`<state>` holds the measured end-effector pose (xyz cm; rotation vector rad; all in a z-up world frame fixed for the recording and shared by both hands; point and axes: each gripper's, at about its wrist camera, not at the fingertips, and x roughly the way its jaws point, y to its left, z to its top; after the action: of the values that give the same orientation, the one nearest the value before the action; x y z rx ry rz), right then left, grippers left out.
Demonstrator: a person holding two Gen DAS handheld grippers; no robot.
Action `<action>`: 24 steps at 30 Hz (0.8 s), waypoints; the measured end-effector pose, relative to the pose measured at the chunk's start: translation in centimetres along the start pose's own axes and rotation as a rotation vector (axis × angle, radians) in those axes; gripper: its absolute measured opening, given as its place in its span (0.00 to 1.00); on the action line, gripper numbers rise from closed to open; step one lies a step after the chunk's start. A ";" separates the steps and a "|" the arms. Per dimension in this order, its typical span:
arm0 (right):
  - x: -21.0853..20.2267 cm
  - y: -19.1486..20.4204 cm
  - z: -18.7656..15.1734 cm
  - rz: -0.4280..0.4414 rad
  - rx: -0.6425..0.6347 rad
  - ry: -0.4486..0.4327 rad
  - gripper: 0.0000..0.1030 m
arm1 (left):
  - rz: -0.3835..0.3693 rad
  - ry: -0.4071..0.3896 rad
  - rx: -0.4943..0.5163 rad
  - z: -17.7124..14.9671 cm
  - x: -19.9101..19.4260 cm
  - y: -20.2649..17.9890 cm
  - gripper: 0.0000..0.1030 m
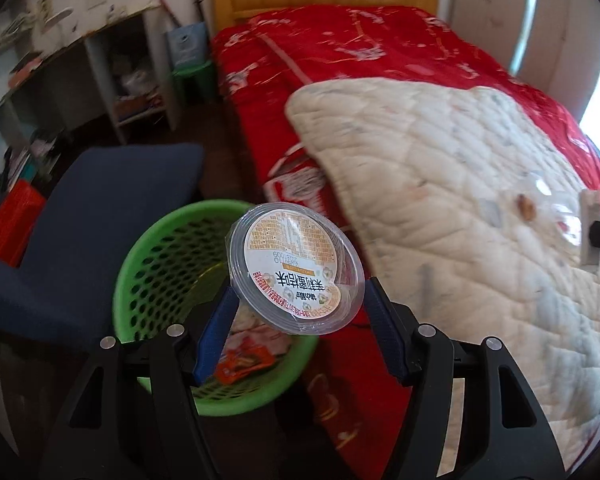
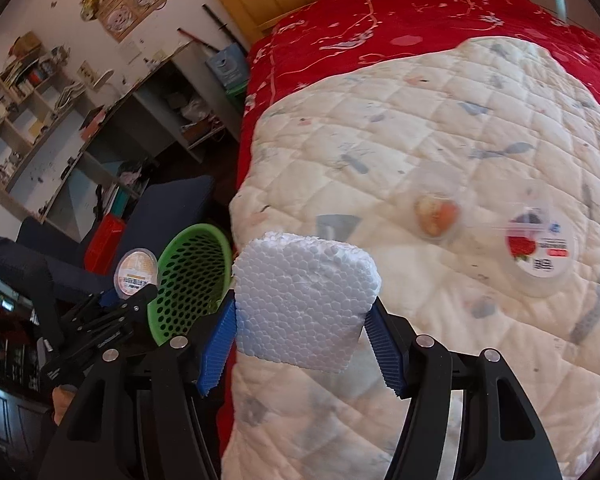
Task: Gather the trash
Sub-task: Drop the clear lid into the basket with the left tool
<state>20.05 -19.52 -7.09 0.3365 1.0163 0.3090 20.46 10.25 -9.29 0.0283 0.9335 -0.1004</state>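
Left gripper (image 1: 298, 312) clamped on a clear lidded plastic cup (image 1: 296, 268), hanging just above the near right rim of the green mesh basket (image 1: 140, 256). Right gripper (image 2: 300, 332) clamped on a foam block (image 2: 304, 300), right of the basket, farther off, over the quilt (image 2: 420, 120).

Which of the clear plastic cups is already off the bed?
The orange-labelled cup, clamped in the left gripper above the green basket; the other two lie on the white quilt.

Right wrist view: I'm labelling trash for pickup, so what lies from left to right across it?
Lidded cup in the left tool → green basket → foam block → small clear cup → labelled lid.
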 end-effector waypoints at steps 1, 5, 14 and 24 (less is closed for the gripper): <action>0.2 0.3 0.1 0.002 -0.004 0.002 0.58 | 0.004 0.008 -0.010 -0.1 0.2 0.6 0.62; 1.3 1.6 0.3 0.016 -0.020 0.016 0.58 | 0.030 0.031 -0.035 -0.4 1.1 2.4 0.62; 3.3 4.2 0.5 0.043 -0.056 0.042 0.58 | 0.074 0.067 -0.077 -1.0 2.5 5.5 0.71; 5.8 7.8 0.6 0.087 -0.099 0.079 0.58 | 0.102 0.050 -0.122 -1.9 1.3 8.0 0.77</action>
<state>22.72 -10.21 -8.07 0.2809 1.0617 0.4522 20.46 18.24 -11.60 -0.0344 0.9845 0.0517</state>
